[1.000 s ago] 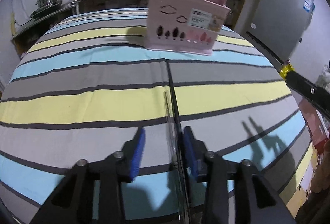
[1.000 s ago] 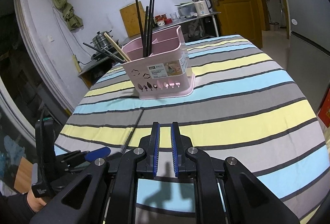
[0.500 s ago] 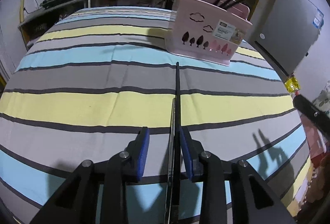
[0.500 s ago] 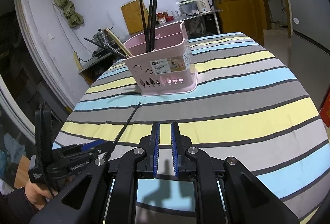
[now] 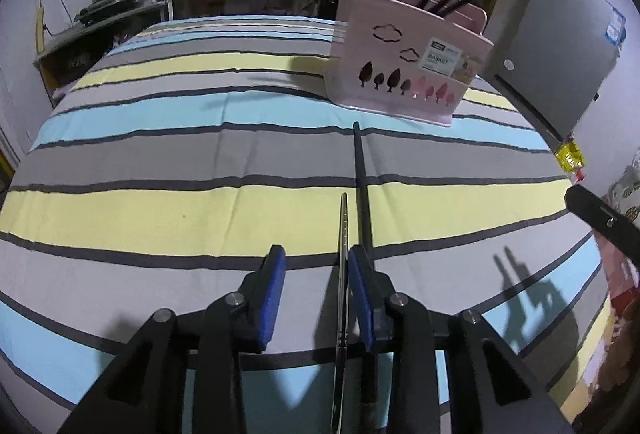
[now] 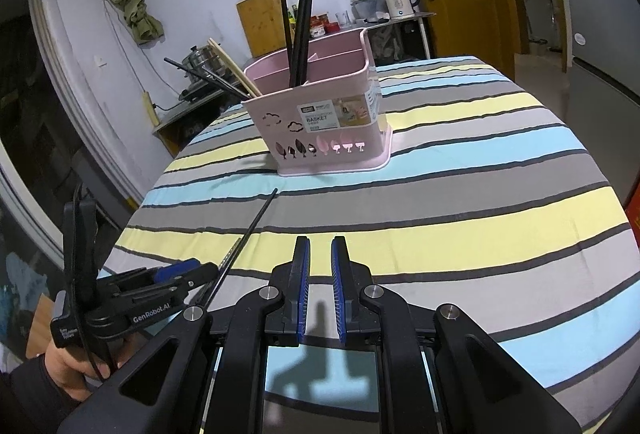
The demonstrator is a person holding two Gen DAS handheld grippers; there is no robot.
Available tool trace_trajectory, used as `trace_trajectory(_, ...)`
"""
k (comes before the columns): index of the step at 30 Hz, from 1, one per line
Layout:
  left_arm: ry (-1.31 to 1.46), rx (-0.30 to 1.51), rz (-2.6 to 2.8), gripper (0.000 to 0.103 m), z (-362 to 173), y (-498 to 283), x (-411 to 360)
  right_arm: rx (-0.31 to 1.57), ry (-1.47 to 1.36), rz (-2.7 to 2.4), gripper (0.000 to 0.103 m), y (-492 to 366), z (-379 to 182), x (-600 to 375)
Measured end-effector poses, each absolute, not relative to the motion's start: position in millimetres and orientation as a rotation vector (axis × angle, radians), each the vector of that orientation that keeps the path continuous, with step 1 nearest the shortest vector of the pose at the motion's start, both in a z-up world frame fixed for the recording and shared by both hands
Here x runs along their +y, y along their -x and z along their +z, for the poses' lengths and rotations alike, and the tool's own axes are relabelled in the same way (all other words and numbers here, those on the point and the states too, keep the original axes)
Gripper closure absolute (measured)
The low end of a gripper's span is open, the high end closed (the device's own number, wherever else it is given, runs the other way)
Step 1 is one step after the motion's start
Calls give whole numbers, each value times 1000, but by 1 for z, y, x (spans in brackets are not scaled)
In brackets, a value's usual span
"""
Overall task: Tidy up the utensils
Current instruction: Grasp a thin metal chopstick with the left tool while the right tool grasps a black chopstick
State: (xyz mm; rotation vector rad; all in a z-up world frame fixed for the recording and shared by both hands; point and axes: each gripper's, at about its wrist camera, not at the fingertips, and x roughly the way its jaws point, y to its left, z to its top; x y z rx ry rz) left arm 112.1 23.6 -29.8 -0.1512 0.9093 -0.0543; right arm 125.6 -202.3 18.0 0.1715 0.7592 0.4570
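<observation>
Left tongs (image 5: 315, 254) are part open over two loose sticks: a long black plastic chopstick (image 5: 362, 194) and a thin silver metal chopstick (image 5: 343, 226). Both run lengthwise through the gap, hard against the right blue pad, while the left pad stands clear of them, so there is no squeeze from both sides. Cannot tell if the sticks rest on the cloth or are lifted. The black chopstick's tip points at the pink plastic utensil basket (image 5: 404, 74) and stops short of its base. The basket stands upright on the desk (image 5: 160, 214), which is covered in a grey, yellow and blue striped cloth. In the basket, several black chopsticks (image 6: 298, 34) stand in one compartment, and a pale wooden pair (image 6: 234, 68) leans out of its left side with more dark ones. Right tongs (image 6: 321, 246) are nearly closed, with a narrow slit and nothing in it, above the cloth near the desk edge. A bare hand (image 6: 68, 366) with a dark sleeve holds the left tongs' handle.
</observation>
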Motion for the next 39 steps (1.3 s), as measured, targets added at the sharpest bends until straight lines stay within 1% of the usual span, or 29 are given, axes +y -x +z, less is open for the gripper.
trace_trajectory(7, 49, 914, -52, 70, -31, -115, 9, 768, -165, 460, 92, -125, 17, -197)
trace_trajectory(9, 13, 915, -45, 80, -31, -118, 6, 770, -163, 463, 92, -126, 17, -196)
trace_trajectory(10, -4, 913, -39, 92, -30, -120, 6, 771, -163, 464, 92, -125, 17, -195)
trace_trajectory(11, -9, 913, -33, 96, -30, -122, 9, 772, -162, 465, 92, -125, 17, -194)
trace_trajectory(20, 145, 921, 31, 97, -30, -142, 62, 794, -144, 495, 92, -137, 14, -178)
trace_trajectory(28, 265, 920, 46, 97, -34, -152, 111, 868, -106, 556, 92, -174, -5, -123)
trace_trajectory(39, 301, 940, -14, 97, -34, -175, 126, 988, -62, 520, 92, -227, -36, -76)
